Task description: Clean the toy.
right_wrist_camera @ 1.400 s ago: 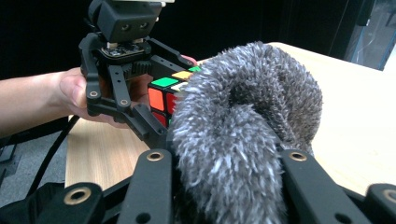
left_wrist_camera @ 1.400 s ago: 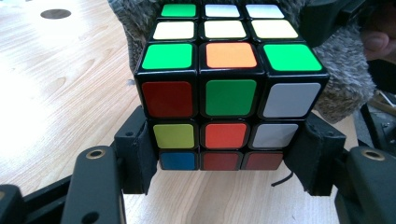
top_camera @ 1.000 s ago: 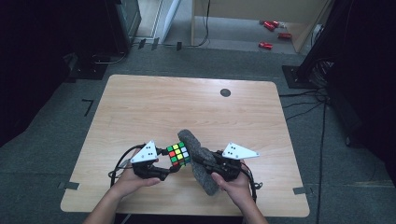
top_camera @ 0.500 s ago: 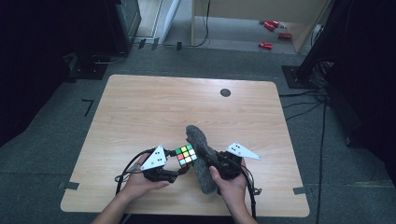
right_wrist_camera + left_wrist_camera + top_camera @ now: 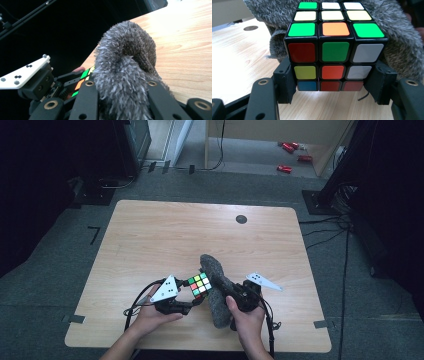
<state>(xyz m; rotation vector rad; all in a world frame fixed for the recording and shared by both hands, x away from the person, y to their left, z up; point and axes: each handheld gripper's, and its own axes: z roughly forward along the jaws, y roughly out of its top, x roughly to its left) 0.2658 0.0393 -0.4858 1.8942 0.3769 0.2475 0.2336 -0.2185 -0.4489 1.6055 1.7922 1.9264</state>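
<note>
High view: cube against cloth

Both forearms came in from the near table edge, hands close together. Left hand gripped the left gripper, jaws pointing right and slightly forward, clamped on the lower sides of the cube, holding it off the table. Right hand held the right gripper, jaws pointing left-forward, having just closed a bit further, pinching the grey fuzzy cloth bunched between them. The grippers sat just beside each other.
</note>
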